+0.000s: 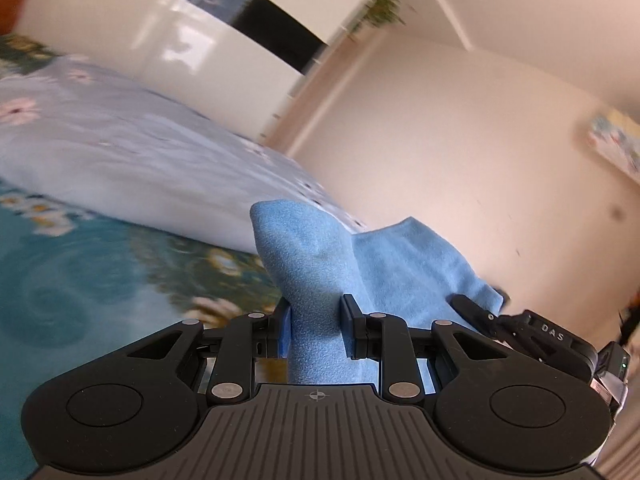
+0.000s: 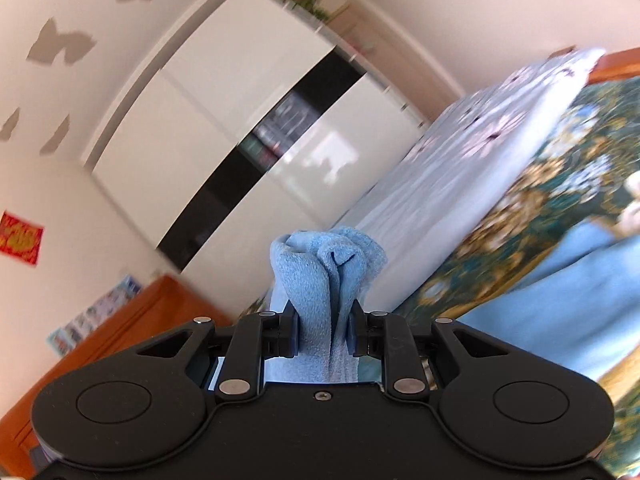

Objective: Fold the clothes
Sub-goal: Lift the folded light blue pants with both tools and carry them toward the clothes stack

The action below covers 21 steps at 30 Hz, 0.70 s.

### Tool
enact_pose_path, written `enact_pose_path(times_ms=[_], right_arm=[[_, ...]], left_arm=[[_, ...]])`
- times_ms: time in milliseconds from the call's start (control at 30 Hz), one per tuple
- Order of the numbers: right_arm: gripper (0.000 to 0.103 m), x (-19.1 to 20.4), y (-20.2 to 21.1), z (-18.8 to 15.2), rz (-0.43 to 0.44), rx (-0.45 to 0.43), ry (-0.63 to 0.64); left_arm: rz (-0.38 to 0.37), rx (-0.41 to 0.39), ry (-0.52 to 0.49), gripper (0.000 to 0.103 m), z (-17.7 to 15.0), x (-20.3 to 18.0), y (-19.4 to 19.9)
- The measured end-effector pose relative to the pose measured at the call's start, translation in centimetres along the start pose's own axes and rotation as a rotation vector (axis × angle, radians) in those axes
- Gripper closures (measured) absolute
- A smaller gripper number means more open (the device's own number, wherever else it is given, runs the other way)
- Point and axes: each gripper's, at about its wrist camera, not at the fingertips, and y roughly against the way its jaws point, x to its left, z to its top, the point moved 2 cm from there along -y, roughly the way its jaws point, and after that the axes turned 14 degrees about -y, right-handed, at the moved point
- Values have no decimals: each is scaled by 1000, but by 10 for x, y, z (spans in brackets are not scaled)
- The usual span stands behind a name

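A light blue fleece garment is bunched between the fingers of my left gripper, which is shut on it. The cloth stretches rightward to the other gripper, seen at the right edge of the left wrist view. In the right wrist view, a gathered fold of the same blue garment sticks up between the fingers of my right gripper, shut on it. More of the blue garment hangs over the bed at the right. Both views are tilted and blurred.
A bed with a teal floral cover and a pale flowered duvet lies below and behind. A white and black wardrobe stands by the wall. A wooden cabinet is at the lower left of the right wrist view.
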Motion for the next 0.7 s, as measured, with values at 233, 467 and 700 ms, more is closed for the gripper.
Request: enact_pose_path(times_ms=[233,467,700], right_arm=[[80,-55,31,35,-84,-126,-34],[80,-123,28,47,-182,-168,-103],[79,-173,6,44,-244,-153,-154]], left_arm=[[-96,103,-91,81,5,-37,-87],[-99,218,-138,81,-11,-39,-162],[-52,287,-127,80,-44,-14,-199]])
